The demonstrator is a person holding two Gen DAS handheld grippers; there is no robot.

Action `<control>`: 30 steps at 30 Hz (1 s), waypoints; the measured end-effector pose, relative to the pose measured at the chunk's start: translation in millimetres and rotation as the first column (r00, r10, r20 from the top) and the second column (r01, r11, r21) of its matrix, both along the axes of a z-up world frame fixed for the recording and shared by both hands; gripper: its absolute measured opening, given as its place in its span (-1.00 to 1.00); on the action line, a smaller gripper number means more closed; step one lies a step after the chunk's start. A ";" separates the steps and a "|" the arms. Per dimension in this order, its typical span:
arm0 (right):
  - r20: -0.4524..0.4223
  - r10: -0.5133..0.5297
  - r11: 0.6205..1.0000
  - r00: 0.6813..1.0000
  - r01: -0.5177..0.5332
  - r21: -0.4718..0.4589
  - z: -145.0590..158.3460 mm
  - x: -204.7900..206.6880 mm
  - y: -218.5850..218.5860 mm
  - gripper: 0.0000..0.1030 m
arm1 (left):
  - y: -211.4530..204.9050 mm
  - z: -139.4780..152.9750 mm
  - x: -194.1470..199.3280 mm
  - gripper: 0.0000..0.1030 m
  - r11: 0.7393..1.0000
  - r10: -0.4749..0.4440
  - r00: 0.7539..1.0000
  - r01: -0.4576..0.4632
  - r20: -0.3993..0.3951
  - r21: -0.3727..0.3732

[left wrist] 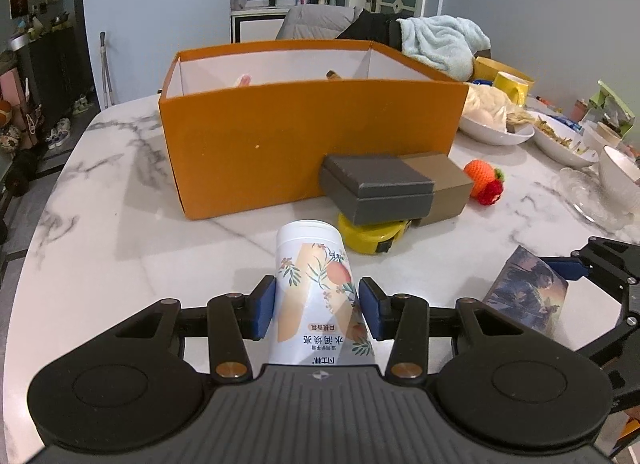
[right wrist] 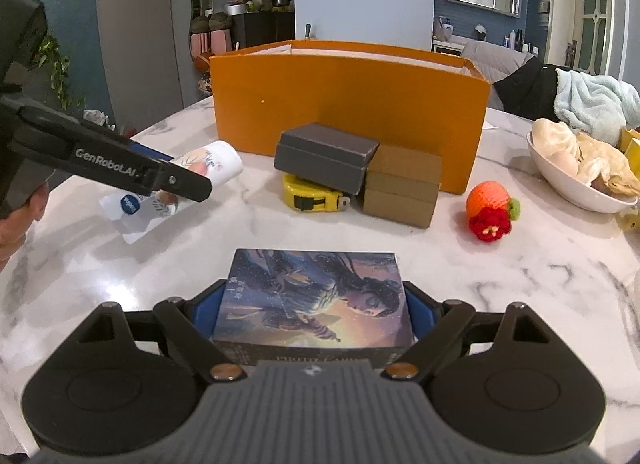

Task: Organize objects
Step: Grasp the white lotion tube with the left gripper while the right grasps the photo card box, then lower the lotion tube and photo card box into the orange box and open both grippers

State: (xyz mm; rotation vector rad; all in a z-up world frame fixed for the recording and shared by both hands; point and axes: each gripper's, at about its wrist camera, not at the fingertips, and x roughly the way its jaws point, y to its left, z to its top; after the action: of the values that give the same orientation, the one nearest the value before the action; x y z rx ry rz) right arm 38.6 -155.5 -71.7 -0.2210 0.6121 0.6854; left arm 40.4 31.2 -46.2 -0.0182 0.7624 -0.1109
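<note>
A white tube [left wrist: 320, 296] printed with peach and flower art is clamped between the blue pads of the left hand-held gripper [left wrist: 318, 306]. Its long axis runs forward along the fingers, with the capped end pointing toward the orange box [left wrist: 312, 143] and the flat crimped end lying back near the gripper body. In the right wrist view the tube [right wrist: 208, 167] is seen raised off the marble counter [right wrist: 120, 264], tilted, cap uppermost.

The right hand-held gripper [right wrist: 314, 304] is closed on the two short sides of an illustrated card box [right wrist: 316, 296], which is held flat with its picture face upward and its long axis set across the fingers. In the left wrist view the same box [left wrist: 528, 292] is seen at the right, above the counter.

Ahead of both grippers, in front of the near wall of the open orange box, a dark grey box [left wrist: 376, 187] is propped at a tilt on a yellow tape measure [left wrist: 372, 234] and leans against a brown box [left wrist: 444, 187]. A crocheted orange and red toy [left wrist: 486, 181] lies just to the right of the brown box. White bowls of food [left wrist: 496, 131] are set further right.
</note>
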 end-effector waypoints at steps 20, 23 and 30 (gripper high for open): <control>0.091 -0.016 0.995 0.996 0.007 0.095 141.4 146.0 36.1 0.73 | 17.6 105.9 137.2 0.02 0.997 0.069 0.987 -0.072 0.147 0.019; 0.019 -0.023 0.996 1.000 0.021 0.083 139.3 195.5 55.8 0.73 | 24.8 97.4 181.6 0.02 0.996 0.091 0.992 -0.092 0.090 0.001; -0.112 -0.028 1.000 0.993 0.029 0.008 101.8 253.7 88.2 0.73 | 23.9 58.5 242.9 -0.19 0.995 0.100 0.995 -0.100 -0.023 0.025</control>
State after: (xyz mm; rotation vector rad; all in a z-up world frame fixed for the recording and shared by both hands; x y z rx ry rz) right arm 292.3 -67.2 30.0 -0.1651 0.7182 0.6765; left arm 283.3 55.2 12.2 -0.0350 0.7860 -0.0060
